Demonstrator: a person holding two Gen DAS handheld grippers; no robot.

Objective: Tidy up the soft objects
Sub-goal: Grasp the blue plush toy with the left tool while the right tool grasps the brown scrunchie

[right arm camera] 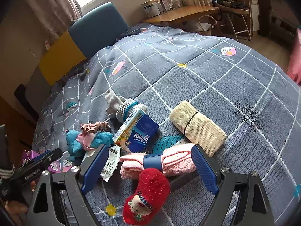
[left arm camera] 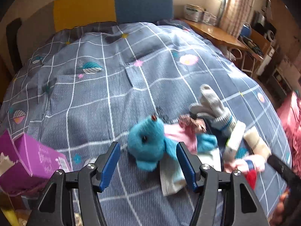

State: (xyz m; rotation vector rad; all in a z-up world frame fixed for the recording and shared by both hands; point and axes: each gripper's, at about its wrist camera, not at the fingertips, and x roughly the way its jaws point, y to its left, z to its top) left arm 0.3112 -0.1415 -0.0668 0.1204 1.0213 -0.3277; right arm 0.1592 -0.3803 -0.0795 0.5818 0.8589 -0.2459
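Note:
On the grey checked bedspread [left arm camera: 94, 98] lies a blue plush toy [left arm camera: 148, 146] in a pink dress. My left gripper [left arm camera: 148, 163] is open, its blue pads either side of the toy and not pressing on it. A white sock [left arm camera: 171, 180] lies under the toy. In the right wrist view my right gripper [right arm camera: 150, 167] is open around a pink rolled towel [right arm camera: 176, 160] with a blue band. A red fuzzy sock [right arm camera: 148, 194] sits just below the towel. A beige cloth roll [right arm camera: 197, 128], a grey sock [right arm camera: 120, 105] and a brown scrunchie [right arm camera: 95, 127] lie nearby.
A purple box [left arm camera: 28, 162] stands at the bed's left edge. A blue Tempo tissue pack [right arm camera: 141, 131] and a white packet [right arm camera: 111, 162] lie among the soft things. A yellow and blue headboard [left arm camera: 112, 3] is at the far end, a wooden desk [left arm camera: 216, 32] to the right.

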